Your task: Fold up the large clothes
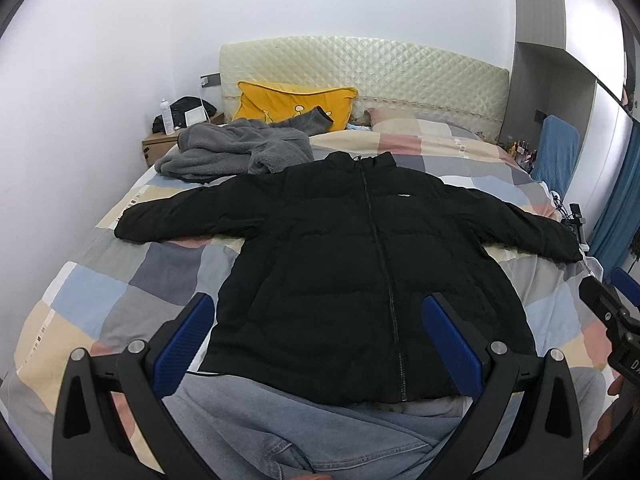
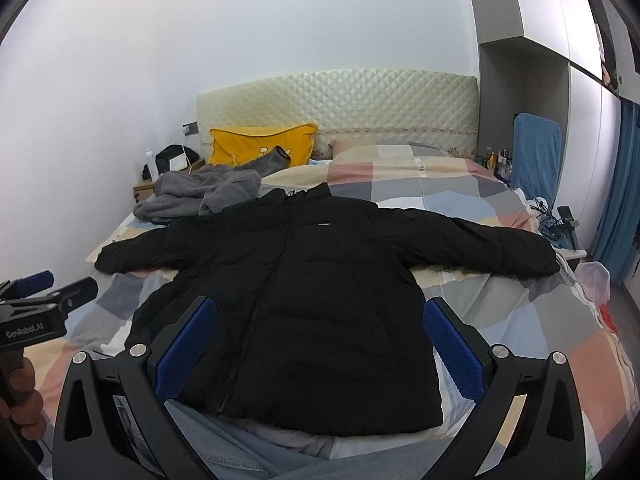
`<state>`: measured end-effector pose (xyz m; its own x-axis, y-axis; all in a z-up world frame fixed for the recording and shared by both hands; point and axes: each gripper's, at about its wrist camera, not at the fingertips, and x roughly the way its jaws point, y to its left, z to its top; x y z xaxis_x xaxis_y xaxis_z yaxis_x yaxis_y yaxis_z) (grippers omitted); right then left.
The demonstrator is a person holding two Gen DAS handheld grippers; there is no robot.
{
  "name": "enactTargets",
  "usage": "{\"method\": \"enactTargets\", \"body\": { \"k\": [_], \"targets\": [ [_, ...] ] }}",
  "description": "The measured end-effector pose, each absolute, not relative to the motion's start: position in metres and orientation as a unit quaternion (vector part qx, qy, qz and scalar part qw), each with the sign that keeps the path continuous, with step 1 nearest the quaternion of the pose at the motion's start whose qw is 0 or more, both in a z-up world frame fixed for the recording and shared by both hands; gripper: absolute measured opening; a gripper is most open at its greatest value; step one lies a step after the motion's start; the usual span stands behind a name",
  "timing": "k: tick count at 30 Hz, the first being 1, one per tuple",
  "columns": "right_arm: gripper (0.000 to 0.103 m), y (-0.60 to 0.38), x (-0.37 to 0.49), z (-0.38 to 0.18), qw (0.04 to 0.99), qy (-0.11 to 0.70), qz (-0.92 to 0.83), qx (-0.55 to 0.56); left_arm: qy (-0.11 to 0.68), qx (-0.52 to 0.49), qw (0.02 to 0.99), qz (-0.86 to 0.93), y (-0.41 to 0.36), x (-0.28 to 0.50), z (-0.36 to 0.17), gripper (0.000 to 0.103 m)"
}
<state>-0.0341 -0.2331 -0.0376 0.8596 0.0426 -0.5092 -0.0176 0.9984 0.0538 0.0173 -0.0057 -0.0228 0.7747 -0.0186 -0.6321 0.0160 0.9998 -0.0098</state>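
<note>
— Where is the garment?

— The black padded zip-front jacket lies flat, front up, in the middle of the bed with the pastel checked quilt cover. Zip closed, collar toward the cream quilted headboard, both sleeves spread straight out to the sides, hem at the near edge.

— And the grippers?

— The left gripper hangs over the hem with its blue-padded fingers wide apart, nothing between them. The right gripper is the same: fingers spread, empty, above the lower front of the jacket. Neither touches the fabric, as far as the views show.

— What lies around it?

— A rumpled grey fleece garment sits beyond the jacket's left shoulder, just beside it (whether they touch, I cannot tell). Behind that, a mustard-yellow cushion leans on the headboard. Pale blue denim fabric shows below the hem, nearest the cameras.
</note>
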Motion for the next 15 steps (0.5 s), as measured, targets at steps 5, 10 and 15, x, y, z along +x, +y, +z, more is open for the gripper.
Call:
{"method": "enactTargets", "body": {
  "k": [5, 10, 15],
  "targets": [
    [0.103, -0.2299, -0.0335, -0.0391, 0.963, 0.267, 0.017, 0.023, 0.34, -0.004, 0.941, -0.008, -0.0029, 0.019, -0.0255, 0.103],
    [0.103, -0.2261, -0.0325, -0.0373, 0.963, 0.266, 0.017, 0.024, 0.339, -0.006, 0.941, -0.009, -0.0005, 0.019, -0.0265, 0.103],
    [0.103, -0.2231, -0.0318, -0.0377, 0.963, 0.267, 0.018, 0.023, 0.34, -0.006, 0.941, -0.01, 0.0008, 0.0188, -0.0276, 0.103]
  ]
}}
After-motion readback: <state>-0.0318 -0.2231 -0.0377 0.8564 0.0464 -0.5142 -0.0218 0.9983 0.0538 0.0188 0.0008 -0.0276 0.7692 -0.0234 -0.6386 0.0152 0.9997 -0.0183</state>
